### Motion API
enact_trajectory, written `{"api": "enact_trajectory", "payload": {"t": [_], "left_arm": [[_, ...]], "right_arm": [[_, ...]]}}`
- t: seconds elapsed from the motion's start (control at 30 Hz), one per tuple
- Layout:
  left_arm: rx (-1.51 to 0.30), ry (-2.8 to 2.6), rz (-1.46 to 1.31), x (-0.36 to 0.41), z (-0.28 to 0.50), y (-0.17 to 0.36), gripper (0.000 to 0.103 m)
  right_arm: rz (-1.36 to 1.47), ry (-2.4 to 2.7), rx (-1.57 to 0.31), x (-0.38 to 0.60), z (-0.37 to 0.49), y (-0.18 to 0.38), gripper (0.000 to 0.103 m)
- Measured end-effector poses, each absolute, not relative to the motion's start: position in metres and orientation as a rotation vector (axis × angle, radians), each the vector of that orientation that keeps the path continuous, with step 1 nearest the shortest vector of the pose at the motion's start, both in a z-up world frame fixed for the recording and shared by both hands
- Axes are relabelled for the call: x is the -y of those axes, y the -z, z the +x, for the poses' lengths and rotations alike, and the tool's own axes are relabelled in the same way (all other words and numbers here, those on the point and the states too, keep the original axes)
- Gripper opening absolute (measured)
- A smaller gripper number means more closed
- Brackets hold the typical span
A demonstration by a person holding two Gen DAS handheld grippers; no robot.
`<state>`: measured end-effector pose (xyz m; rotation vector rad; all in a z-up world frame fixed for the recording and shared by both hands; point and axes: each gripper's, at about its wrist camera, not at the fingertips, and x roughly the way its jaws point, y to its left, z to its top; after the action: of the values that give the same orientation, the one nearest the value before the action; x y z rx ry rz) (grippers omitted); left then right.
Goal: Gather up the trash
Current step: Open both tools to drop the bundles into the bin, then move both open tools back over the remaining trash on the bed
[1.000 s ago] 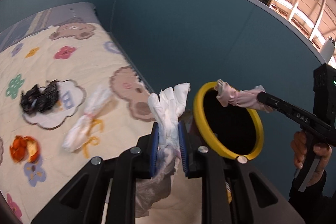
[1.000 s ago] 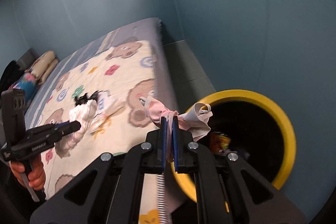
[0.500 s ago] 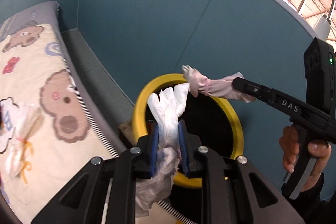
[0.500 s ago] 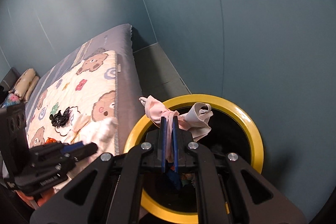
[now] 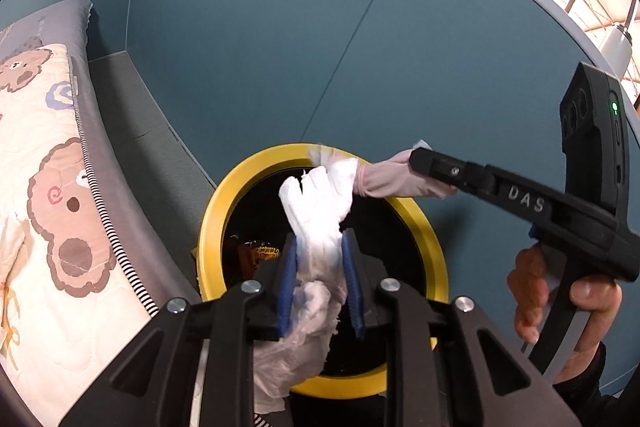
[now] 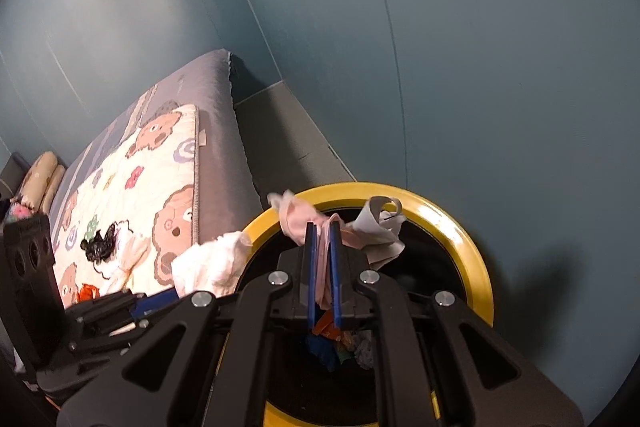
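Here my left gripper (image 5: 318,267) had just been easing open around the white tissue (image 5: 320,211) over the bin's yellow rim (image 5: 212,227); my right gripper (image 6: 323,243) clenched the pink rag (image 6: 296,223).

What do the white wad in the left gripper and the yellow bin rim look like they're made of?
White wad: looks like crumpled tissue or thin paper, matte with ragged, fibrous edges; its lower part is glossier, possibly thin plastic film. Yellow bin rim: probably hard plastic, smooth and glossy, with light reflecting off it.
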<state>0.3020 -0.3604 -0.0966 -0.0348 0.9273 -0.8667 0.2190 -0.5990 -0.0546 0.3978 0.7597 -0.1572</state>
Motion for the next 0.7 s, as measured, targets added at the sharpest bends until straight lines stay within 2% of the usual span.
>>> {"api": "enact_trajectory", "payload": {"t": [0.2, 0.27, 0.33, 0.6, 0.7], "left_arm": [[-0.937, 0.859, -0.062, 0.351, 0.304, 0.099, 0.048], [-0.933, 0.848, -0.07, 0.345, 0.303, 0.098, 0.053], [-0.929, 0.84, -0.079, 0.339, 0.303, 0.097, 0.055], [-0.893, 0.754, -0.09, 0.29, 0.295, 0.086, 0.067], [-0.879, 0.712, -0.095, 0.265, 0.293, 0.081, 0.071]], "right_arm": [[0.417, 0.194, -0.743, 0.606, 0.212, 0.049, 0.008], [0.421, 0.197, -0.741, 0.605, 0.21, 0.047, 0.013], [0.42, 0.204, -0.737, 0.604, 0.206, 0.046, 0.023], [0.403, 0.175, -0.748, 0.582, 0.203, 0.042, 0.025], [0.394, 0.147, -0.747, 0.569, 0.205, 0.04, 0.032]]}}
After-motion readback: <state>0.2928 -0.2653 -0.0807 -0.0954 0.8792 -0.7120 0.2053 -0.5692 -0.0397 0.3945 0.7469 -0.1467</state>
